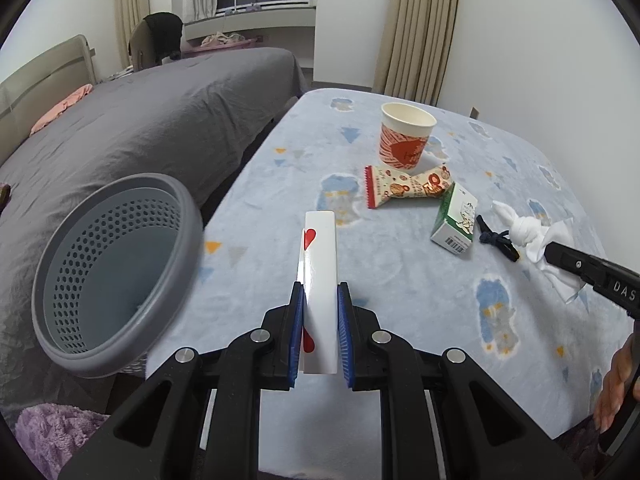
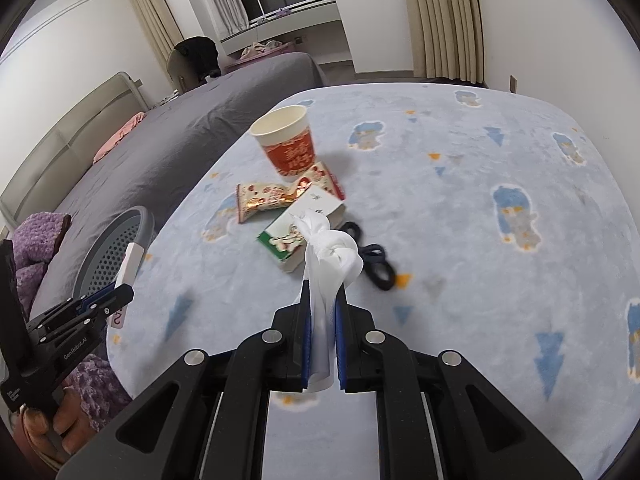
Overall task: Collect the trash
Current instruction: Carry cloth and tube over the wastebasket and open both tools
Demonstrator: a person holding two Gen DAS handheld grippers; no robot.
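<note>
Left gripper [image 1: 320,300] clamped on upright card pack [image 1: 319,280], long axis forward; basket [image 1: 116,272] just left, nearer this hand. Right gripper [image 2: 323,304] clamped on knotted tissue [image 2: 334,256], probably lifted off surface [image 1: 400,280].

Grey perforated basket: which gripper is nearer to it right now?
Left. The left gripper, shut on a white heart-marked card, is just beside the grey perforated basket. The right gripper, holding a knotted white tissue, is farther over the table.

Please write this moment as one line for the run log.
left tongs: shut on playing card | right tongs: shut on knotted tissue | bin: left of table | cup, wrapper, box: on table
</note>
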